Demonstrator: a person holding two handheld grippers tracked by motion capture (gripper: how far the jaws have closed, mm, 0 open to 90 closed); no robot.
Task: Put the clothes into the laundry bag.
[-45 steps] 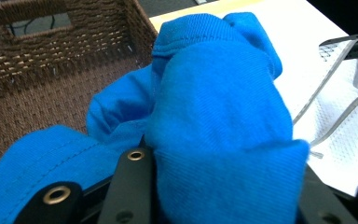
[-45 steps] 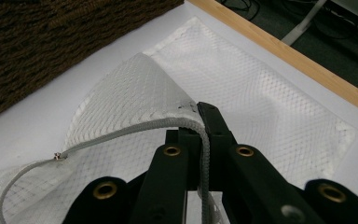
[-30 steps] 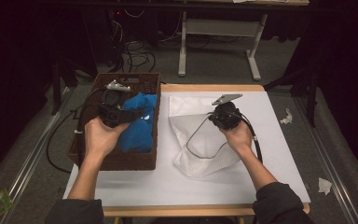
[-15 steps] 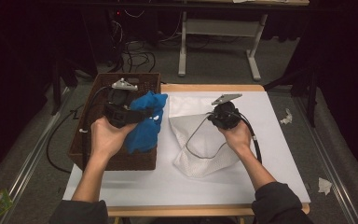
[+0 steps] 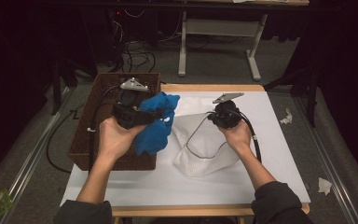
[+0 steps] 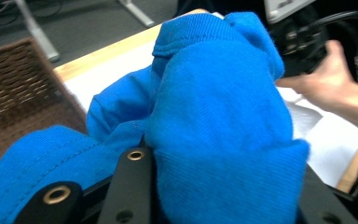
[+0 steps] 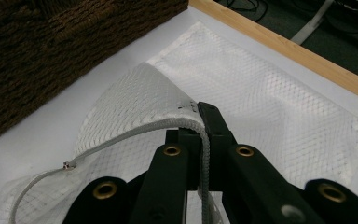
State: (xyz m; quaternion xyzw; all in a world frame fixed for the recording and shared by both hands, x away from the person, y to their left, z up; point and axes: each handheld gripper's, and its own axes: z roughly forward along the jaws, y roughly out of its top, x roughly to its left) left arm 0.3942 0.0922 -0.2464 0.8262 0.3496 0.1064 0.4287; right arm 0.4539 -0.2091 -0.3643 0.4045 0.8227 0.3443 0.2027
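Observation:
A bright blue garment [image 5: 157,127] hangs bunched from my left gripper [image 5: 154,115], which is shut on it above the right rim of a brown wicker basket [image 5: 86,140]. In the left gripper view the blue garment [image 6: 214,107] bulges between the black jaws of the left gripper [image 6: 219,161]. A white mesh bag [image 5: 205,156] lies on the white table cover [image 5: 270,154]. My right gripper [image 5: 213,119] holds the bag's mouth lifted. In the right gripper view the right gripper [image 7: 202,117] is shut on the mesh bag's [image 7: 279,116] corded rim.
The basket [image 7: 42,51] stands at the table's left, close beside the bag. A wooden table edge [image 7: 289,49] runs along the far side. Cables and a metal desk frame [image 5: 216,28] lie on the floor behind. Paper scraps [image 5: 286,116] lie right of the table.
My left gripper has risen and moved right with the blue garment, from over the basket toward the mesh bag. The right gripper and the bag have stayed in place.

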